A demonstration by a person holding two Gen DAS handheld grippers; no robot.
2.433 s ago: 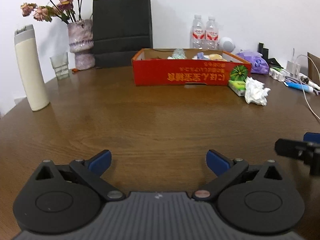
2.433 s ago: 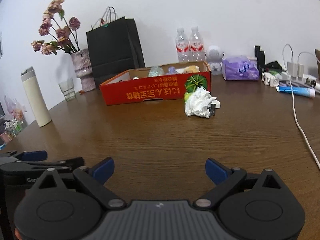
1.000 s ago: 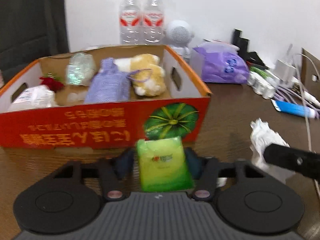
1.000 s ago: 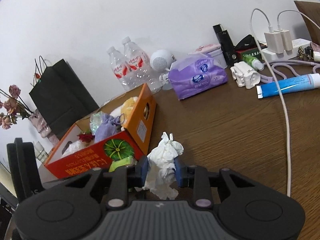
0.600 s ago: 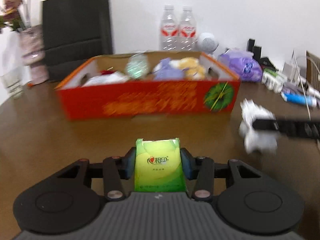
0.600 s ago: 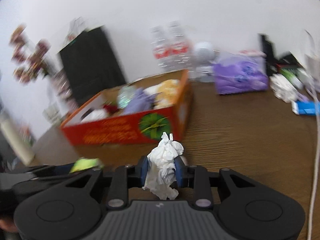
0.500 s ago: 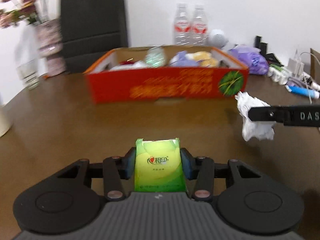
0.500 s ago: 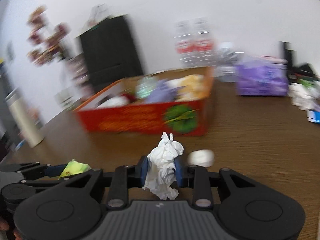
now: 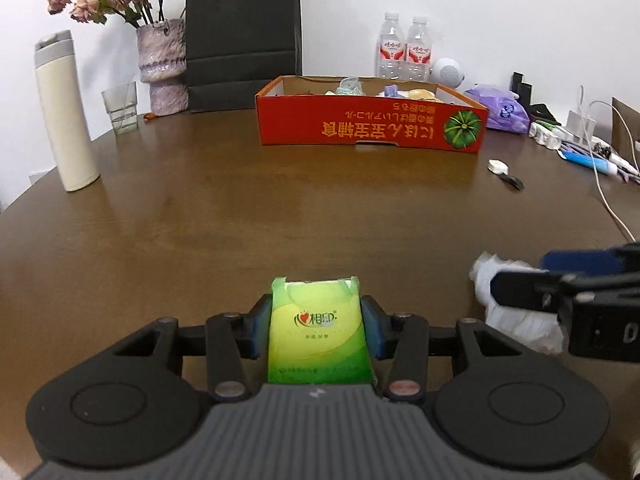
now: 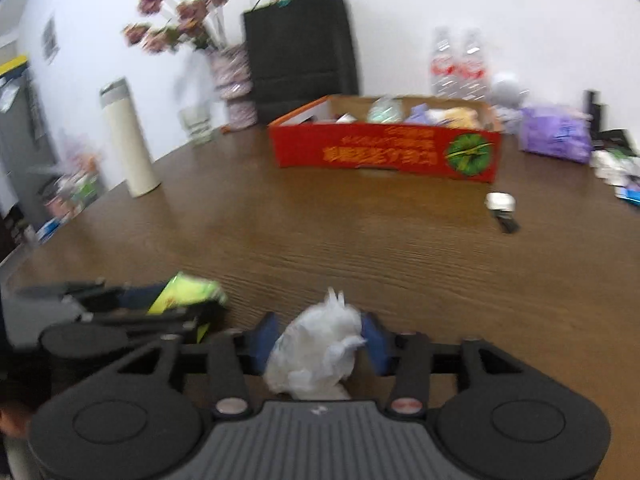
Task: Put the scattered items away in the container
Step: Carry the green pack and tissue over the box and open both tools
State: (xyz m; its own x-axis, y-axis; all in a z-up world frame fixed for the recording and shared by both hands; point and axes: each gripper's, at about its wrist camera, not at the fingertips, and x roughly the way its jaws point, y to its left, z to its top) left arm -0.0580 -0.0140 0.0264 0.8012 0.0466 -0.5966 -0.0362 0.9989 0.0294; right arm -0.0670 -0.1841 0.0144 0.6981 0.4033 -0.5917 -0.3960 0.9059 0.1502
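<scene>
The green tissue pack (image 9: 316, 330) sits squeezed in the left claw (image 9: 317, 330) over the desk (image 9: 240, 208), far from the red box (image 9: 372, 126). The right claw (image 10: 318, 342) is opening around the white crumpled tissue (image 10: 316, 354), perhaps dropping it early.

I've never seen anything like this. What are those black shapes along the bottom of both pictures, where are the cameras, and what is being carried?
No robot here: a person carries a two-finger gripper in each hand, each with a wide-angle camera looking forward along its fingers. The black shapes are the gripper bodies.

The left gripper pinches a green tissue pack between its blue pads. The right gripper has a crumpled white tissue between its pads, and its jaws are opening; its picture is blurred.

Ahead on the brown table stands a red cardboard box, already holding items. A small white and black item lies loose near it. A white flask, a glass, a flower vase, a black bag and water bottles stand around.
</scene>
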